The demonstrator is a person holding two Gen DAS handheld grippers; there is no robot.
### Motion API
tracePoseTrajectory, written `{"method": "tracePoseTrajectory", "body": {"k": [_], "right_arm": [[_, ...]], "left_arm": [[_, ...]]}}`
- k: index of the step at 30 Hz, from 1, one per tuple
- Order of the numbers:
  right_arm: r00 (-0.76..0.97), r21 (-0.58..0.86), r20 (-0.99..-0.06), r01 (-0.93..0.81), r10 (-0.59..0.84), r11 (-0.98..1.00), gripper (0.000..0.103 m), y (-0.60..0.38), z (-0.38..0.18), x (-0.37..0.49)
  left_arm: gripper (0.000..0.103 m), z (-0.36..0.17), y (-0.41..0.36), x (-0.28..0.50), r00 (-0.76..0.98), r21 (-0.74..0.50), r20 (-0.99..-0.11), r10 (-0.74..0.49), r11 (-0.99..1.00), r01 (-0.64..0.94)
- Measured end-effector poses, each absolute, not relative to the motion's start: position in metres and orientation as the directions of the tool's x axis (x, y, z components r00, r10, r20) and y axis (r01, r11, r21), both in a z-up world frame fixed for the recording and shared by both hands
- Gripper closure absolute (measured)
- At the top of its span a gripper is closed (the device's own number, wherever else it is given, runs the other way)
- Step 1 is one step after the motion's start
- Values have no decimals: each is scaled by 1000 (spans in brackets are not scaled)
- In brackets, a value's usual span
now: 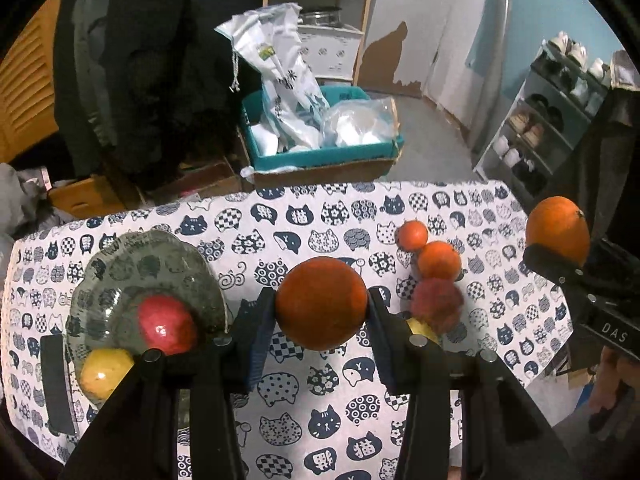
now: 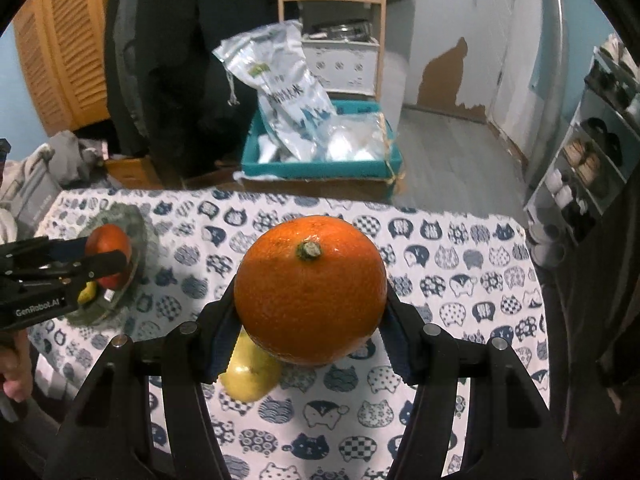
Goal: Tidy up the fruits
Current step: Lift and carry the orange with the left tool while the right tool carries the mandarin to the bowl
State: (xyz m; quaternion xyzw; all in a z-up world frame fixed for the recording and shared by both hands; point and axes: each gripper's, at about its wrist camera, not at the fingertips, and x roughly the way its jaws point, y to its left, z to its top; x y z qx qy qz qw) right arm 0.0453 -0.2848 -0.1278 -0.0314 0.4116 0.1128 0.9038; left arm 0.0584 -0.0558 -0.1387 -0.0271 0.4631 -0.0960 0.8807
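My left gripper (image 1: 322,306) is shut on an orange (image 1: 321,303), held above the cat-print tablecloth to the right of a grey glass plate (image 1: 120,268). The plate holds a red apple (image 1: 166,324) and a yellow fruit (image 1: 106,372). My right gripper (image 2: 310,308) is shut on a large orange (image 2: 310,290) with its stem up; it also shows in the left wrist view (image 1: 558,230) at the far right. A yellow fruit (image 2: 250,376) lies on the cloth under it. Two small oranges (image 1: 412,235) (image 1: 439,260) and a reddish fruit (image 1: 436,300) lie on the cloth.
The table (image 2: 440,360) has its far edge just beyond the fruits. Behind it, on the floor, stands a teal box (image 1: 320,156) with white bags. A shoe rack (image 1: 540,120) is at the right. A dark phone-like slab (image 1: 58,384) lies left of the plate.
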Motion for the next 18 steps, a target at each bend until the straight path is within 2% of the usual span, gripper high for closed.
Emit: {"method": "tracePoseTrajectory", "body": {"k": [18], "right_arm": [[653,40,-710,-334,262,942,40,-221,-93,49]], "left_arm": [[58,-107,-13,47,630,-117,-765,-136,991,72]]}}
